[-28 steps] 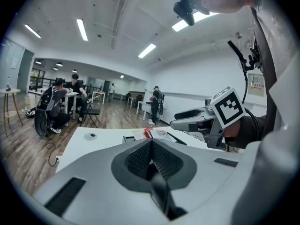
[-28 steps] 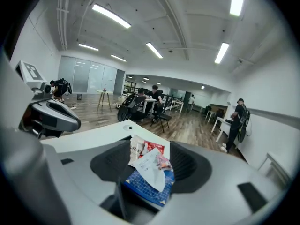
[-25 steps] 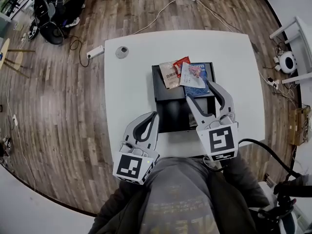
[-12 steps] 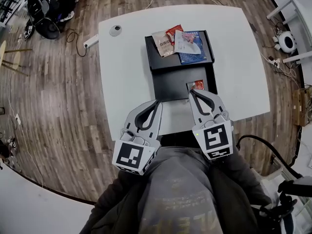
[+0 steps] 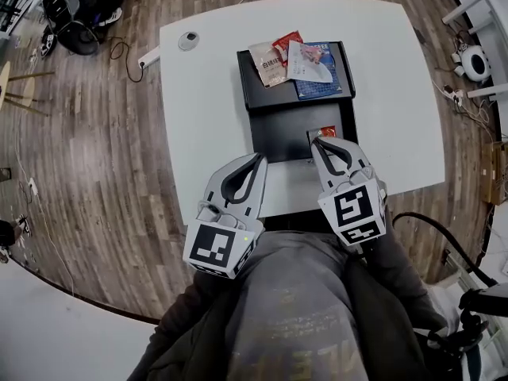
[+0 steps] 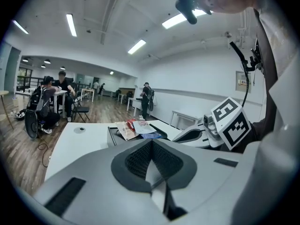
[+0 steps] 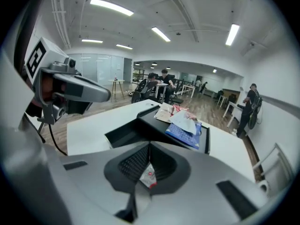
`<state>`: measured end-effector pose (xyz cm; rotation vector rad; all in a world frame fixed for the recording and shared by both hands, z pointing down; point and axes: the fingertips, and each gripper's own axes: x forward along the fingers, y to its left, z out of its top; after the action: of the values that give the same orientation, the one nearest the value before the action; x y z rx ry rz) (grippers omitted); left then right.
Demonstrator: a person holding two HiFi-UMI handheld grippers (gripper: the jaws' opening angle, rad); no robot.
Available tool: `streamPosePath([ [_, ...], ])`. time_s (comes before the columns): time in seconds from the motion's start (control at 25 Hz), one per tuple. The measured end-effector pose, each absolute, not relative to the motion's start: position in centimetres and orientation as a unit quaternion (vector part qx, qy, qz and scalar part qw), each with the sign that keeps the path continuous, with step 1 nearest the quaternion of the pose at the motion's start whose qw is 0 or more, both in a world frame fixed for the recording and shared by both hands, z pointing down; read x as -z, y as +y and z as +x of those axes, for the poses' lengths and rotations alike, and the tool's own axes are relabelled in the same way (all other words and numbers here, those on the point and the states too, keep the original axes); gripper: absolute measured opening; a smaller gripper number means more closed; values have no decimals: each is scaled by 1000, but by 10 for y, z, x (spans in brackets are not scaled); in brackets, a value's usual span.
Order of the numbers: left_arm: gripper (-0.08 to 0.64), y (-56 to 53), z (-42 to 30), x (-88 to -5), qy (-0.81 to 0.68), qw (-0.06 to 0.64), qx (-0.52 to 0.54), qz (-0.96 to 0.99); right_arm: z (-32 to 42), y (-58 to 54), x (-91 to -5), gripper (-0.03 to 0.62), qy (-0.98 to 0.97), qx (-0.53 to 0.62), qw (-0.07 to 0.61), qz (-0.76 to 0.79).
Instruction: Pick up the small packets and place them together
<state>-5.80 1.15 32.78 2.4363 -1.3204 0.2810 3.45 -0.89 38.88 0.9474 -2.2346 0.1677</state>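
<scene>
A shallow black tray (image 5: 290,121) lies on the white table (image 5: 206,117). At its far end sits a pile of packets: a tan one (image 5: 268,63), a red one (image 5: 286,41), a white one (image 5: 308,63) and a blue one (image 5: 324,78). My right gripper (image 5: 317,140) is at the tray's near right corner, shut on a small red-and-white packet (image 5: 326,132), which shows pinched between the pads (image 7: 149,176) in the right gripper view. My left gripper (image 5: 259,158) hovers over the table just before the tray, shut and empty. The pile (image 6: 133,128) lies ahead of it.
A grey round cap (image 5: 189,40) is set in the table's far left. On the wooden floor lie a power strip (image 5: 148,57) and cables; chairs and bags (image 5: 75,6) stand at the far left, white furniture (image 5: 476,62) at the right. People sit in the background.
The right gripper was open over the tray near the pile; it has closed on the small red packet and drawn back and down to the tray's near end. The left gripper shifted slightly.
</scene>
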Motion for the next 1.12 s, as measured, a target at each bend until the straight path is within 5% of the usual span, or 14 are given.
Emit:
streamPosePath([
  [0.16, -3, -6, -58, -327, -472, 181, -94, 857, 51, -30, -404, 13, -843, -51, 410, 345],
  [0.32, -3, -26, -57, -335, -476, 192, -90, 853, 59, -37, -434, 135, -826, -78, 474, 294],
  [0.48, -3, -40, -55, -346, -476, 209, -92, 850, 56, -32, -462, 175, -815, -120, 518, 232],
  [0.76, -3, -61, -65, -361, -489, 233, -93, 836, 60, -28, -487, 168, -761, -136, 610, 172],
  [0.88, -3, -64, -63, -367, -485, 240, -91, 836, 65, -29, -498, 51, -730, -87, 658, 162],
  [1.12, -3, -67, -69, -372, -488, 243, -89, 834, 67, -33, -495, 6, -737, -62, 650, 174],
])
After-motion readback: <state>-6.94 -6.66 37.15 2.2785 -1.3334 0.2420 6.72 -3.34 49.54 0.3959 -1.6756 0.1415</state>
